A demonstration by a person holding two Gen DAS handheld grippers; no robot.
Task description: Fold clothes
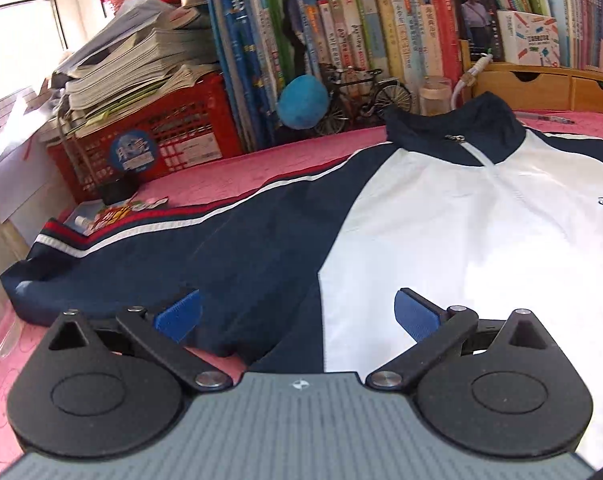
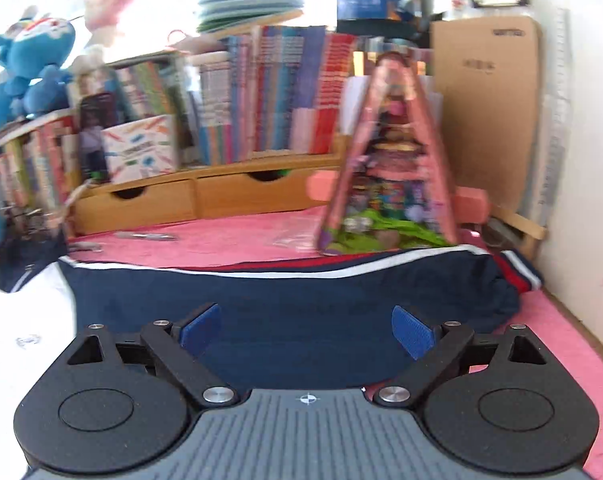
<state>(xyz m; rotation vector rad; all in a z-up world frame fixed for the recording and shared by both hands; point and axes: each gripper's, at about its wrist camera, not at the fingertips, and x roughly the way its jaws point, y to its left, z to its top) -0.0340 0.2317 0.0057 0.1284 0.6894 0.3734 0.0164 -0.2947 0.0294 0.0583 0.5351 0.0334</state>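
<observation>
Plainly, a navy-and-white jacket (image 1: 441, 208) is spread flat, front up and zipped to the collar, on a desk (image 1: 293, 160) covered in pink cloth, with both sleeves laid out to the sides. No fold is seen in it from either view, so the scene would fit a garment laid out for folding as well as one opened out flat again; which of the two it is cannot be settled from this moment alone.

The left hand-held gripper (image 1: 297, 314) is held wide open and empty, low over the near edge of the jacket — just where the navy side panel meets the white chest. The left sleeve (image 1: 149, 256) runs away to that side, its red-and-white striped cuff near a red crate (image 1: 149, 136).

The right hand-held gripper (image 2: 307, 330) is likewise spread open with nothing between its blue pads (image 2: 413, 330), poised just above the navy right sleeve (image 2: 285, 300), which lies across the view with its striped cuff bunched near the wall. That view is blurred, so contact with the cloth cannot be told.

If a sleeve is to be folded in, a single layer would have to be pinched near its edge and carried across the white chest without the body being dragged.
</observation>
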